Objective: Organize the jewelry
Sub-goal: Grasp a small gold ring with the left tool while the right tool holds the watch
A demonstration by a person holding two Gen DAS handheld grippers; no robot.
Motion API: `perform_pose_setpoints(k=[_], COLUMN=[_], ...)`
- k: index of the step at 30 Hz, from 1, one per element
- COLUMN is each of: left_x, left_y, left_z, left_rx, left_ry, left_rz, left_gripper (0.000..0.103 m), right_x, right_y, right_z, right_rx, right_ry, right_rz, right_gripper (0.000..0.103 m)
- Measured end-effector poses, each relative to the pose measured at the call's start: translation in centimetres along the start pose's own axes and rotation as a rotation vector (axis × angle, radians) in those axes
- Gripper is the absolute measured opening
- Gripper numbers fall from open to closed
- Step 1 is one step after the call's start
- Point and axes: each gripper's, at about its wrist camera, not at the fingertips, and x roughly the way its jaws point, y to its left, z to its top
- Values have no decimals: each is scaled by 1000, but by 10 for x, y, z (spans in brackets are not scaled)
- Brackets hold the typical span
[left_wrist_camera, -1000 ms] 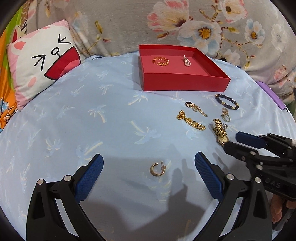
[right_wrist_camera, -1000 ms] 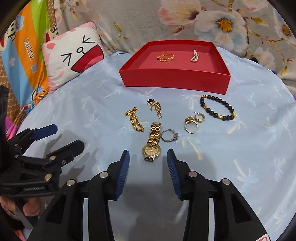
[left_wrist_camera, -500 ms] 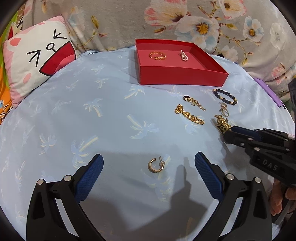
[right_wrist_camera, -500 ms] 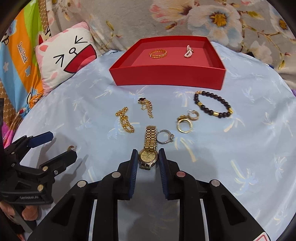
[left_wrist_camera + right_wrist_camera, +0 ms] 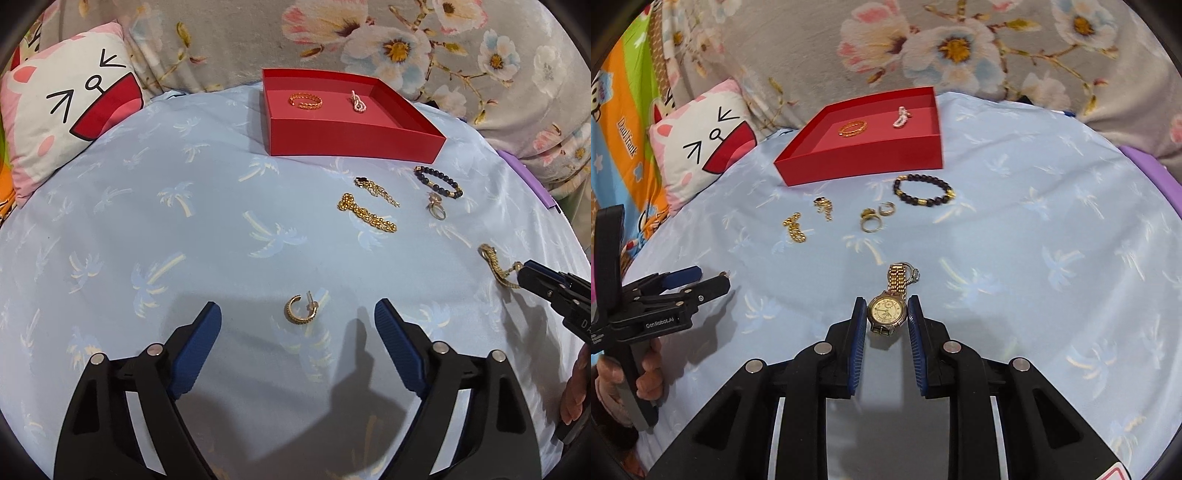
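Between my right gripper (image 5: 886, 321) pads sits the watch (image 5: 886, 312), pinched at its case and lifted off the sheet (image 5: 1034, 229), a ring (image 5: 911, 274) snagged on its band. That ring could drop before the box (image 5: 871, 162). My left gripper (image 5: 297, 332) hangs wide open over an earring (image 5: 300, 309).

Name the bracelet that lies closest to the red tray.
The dark beaded bracelet, just in front of the red tray; the gold chain bracelet lies farther off.

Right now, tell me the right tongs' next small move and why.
Probably carry the watch toward the red box. The right tongs are shut on its case and it seems lifted, with a silver ring caught on the band, so move gently.
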Motion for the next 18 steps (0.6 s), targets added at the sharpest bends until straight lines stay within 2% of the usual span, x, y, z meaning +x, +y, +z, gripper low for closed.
perform_pose_setpoints(k=[2,18], left_x=[3,0], left_y=[0,-8], left_z=[0,3], left_rx=[3,14], left_ry=[13,0], left_rz=[-5,2], left_gripper=[72,72], right_x=[-1,-6], right_y=[-7,-9], right_z=[-2,-3], right_rx=[25,38], right_ry=[5,-6], right_rz=[2,17], right_gripper=[21,21])
